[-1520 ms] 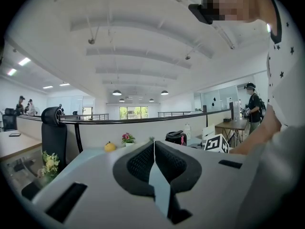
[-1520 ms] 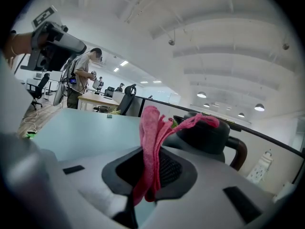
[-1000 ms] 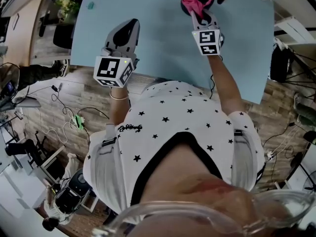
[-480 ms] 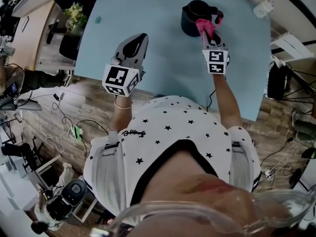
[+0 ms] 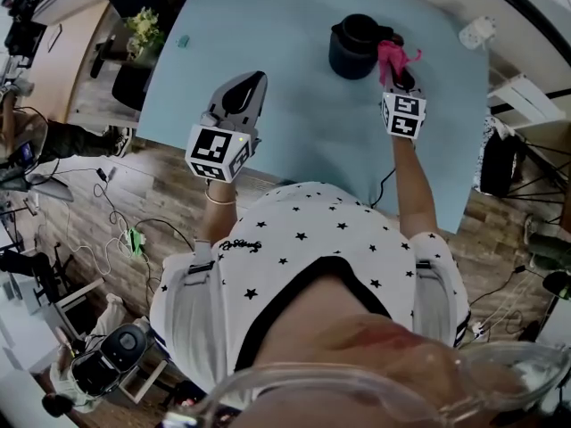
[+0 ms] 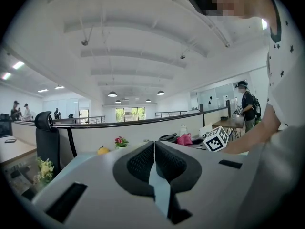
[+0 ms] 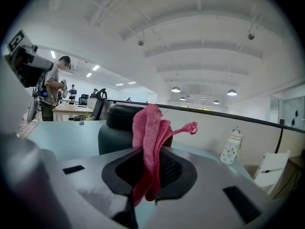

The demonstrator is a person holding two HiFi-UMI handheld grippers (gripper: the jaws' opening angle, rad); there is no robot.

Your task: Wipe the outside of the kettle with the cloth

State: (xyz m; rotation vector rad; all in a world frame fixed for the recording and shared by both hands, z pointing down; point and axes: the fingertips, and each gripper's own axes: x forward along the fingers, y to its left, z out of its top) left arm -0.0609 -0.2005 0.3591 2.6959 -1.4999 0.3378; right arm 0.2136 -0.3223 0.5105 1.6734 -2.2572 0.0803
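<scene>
Got pink cloth (image 7: 150, 142) pinched in right tongs (image 5: 393, 69) beside dark kettle (image 5: 352, 47), left tongs (image 6: 154, 161) closed and empty. White bottle (image 7: 231, 147) off right. Can't see kettle's side behind cloth.

Both gripper views reach me bright and evenly lit by round ceiling lamps (image 6: 112, 94), with black corners and bowed lines from the wide lens. In my head view the pale blue table top (image 5: 294, 105) carries soft shadows; the bottom edge is blurred.

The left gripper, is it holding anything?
No, the left gripper has its jaws closed together with nothing between them.
</scene>
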